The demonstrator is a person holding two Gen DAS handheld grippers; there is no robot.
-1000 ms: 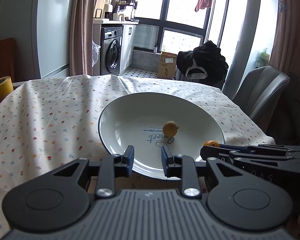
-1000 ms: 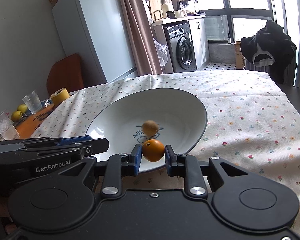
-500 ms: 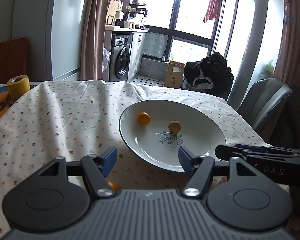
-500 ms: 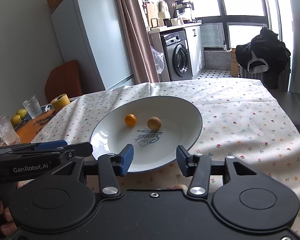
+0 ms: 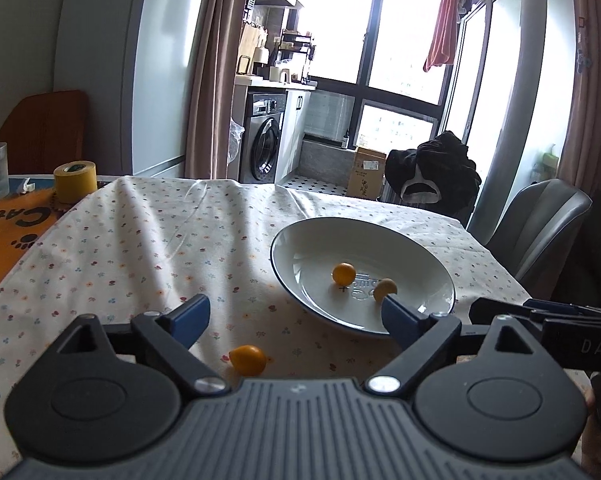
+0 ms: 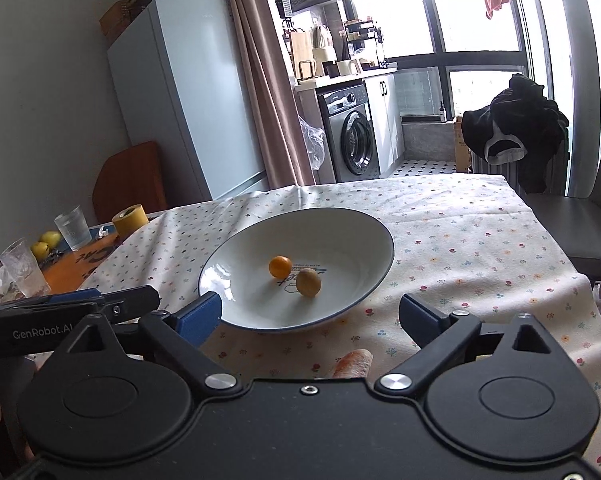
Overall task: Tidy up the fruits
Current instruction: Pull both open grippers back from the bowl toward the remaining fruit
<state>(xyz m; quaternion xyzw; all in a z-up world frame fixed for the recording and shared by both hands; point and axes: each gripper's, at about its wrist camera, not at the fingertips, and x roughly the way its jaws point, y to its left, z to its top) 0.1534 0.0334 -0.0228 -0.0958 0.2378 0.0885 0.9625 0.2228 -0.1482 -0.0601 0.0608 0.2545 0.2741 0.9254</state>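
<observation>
1. Both grippers have backed away from the plate [image 6: 374,276] since a second ago; the orange fruit then clamped in the right gripper [image 6: 310,314] now lies in the dish, and both sets of jaws have spread wide.
2. Left gripper [image 5: 296,316]: jaws apart, holding nothing. Right gripper: jaws apart, holding nothing.
3. Plate contents, counted: two pieces. One small orange fruit [image 6: 280,266] and one brownish fruit [image 6: 308,282] sit close together near the centre print.
4. Off the plate, counted: one orange fruit on the cloth [image 5: 247,359], just in front of the left gripper, between its fingers and the near rim. One pale orange object [image 6: 352,364] lies at the base of the right gripper; its identity cannot be told.
5. Step in hand, as judged: release complete, reach for the next fruit pending.
6. Next move, as judged: lower the left gripper over the loose fruit, centre the jaws on it, close gently because round fruit rolls, then carry it over the rim.
</observation>
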